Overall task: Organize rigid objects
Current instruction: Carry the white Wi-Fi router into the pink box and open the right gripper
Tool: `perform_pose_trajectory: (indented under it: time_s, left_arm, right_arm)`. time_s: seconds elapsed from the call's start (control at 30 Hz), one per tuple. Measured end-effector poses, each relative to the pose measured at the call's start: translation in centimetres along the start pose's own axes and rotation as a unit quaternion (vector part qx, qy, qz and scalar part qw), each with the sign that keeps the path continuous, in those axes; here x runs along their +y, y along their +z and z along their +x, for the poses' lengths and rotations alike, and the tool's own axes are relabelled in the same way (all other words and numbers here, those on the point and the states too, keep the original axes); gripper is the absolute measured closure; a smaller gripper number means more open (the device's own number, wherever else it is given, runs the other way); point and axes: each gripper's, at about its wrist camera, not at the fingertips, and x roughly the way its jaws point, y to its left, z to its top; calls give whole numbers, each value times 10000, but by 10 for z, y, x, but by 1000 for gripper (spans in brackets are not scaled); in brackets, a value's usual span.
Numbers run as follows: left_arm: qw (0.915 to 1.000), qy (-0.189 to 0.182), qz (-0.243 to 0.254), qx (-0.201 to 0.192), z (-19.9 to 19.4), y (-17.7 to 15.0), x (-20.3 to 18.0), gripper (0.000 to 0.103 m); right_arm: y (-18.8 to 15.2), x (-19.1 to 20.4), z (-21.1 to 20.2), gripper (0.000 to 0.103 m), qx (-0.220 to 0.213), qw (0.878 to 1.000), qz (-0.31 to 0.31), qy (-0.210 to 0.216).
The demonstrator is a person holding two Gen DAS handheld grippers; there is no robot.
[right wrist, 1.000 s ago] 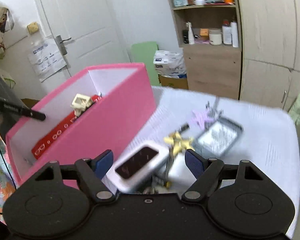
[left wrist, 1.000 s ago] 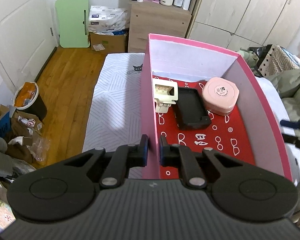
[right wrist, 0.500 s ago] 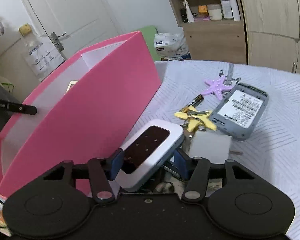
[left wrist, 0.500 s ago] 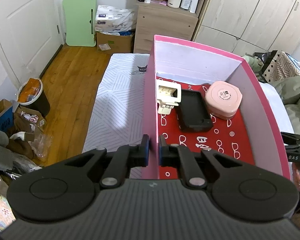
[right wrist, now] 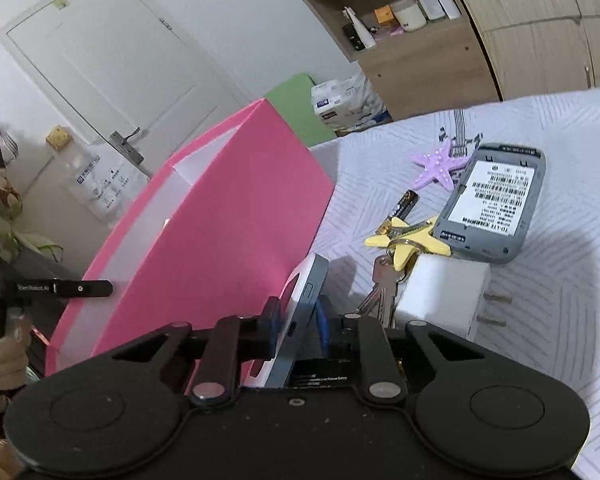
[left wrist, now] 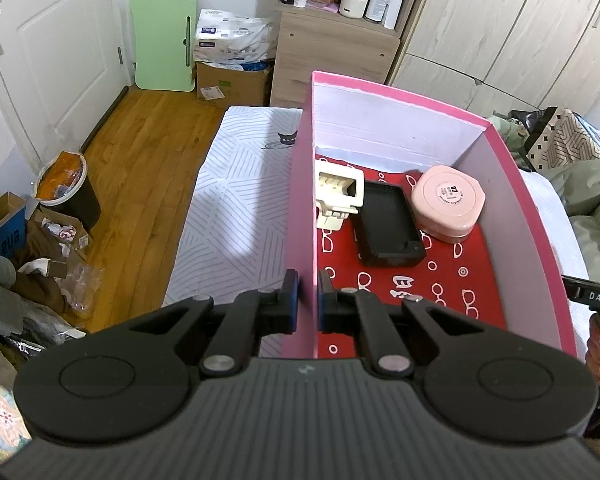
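The left gripper (left wrist: 305, 300) is clamped on the near wall of the tall pink cardboard box (left wrist: 302, 200), while the right gripper (right wrist: 298, 326) is closing its jaws on the white, rounded-corner pocket device with a grey-blue edge (right wrist: 306, 300), stood on edge on the striped bedsheet (right wrist: 560, 312) just beside that box. The device looks stiff, light and smooth-shelled, hence probably slippery. Its flat faces, where the pads meet it, seem the soundest hold.

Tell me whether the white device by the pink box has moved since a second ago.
Yes. The white device has tipped from flat onto its edge beside the pink box.
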Motion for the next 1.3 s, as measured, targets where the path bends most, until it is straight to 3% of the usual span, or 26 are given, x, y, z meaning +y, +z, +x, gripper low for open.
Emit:
perform_pose_trajectory:
  time_s: [0.3, 0.43, 0.47, 0.53, 0.73, 1.1, 1.3]
  left_arm:
    - [10000, 2, -88, -42, 0, -1, 0, 95]
    - [10000, 36, -66, -35, -1, -1, 0, 95]
    - [10000, 39, -64, -26, -1, -1, -1, 95]
    - [10000, 42, -44, -12, -1, -1, -1, 95]
    - [10000, 74, -1, -41, -3, -1, -4, 95]
    - [9999, 140, 4, -66, -5, -3, -6, 97]
    - [9999, 66, -115, -44, -5, -2, -3, 96]
  right_arm:
    - [6, -5, 9, 75, 341, 9988, 335, -59]
    - [4, -18, 26, 75, 724, 9910, 985, 551]
    - [2, -18, 29, 75, 724, 9907, 1016, 535]
    - [-2, -13, 32, 81, 580, 9942, 839, 352]
    - [-6, 2, 10, 85, 199, 9983, 409, 367]
    - [1, 28, -37, 86, -220, 9996, -97, 172]
    - [23, 58, -67, 86, -561, 9968, -454, 337]
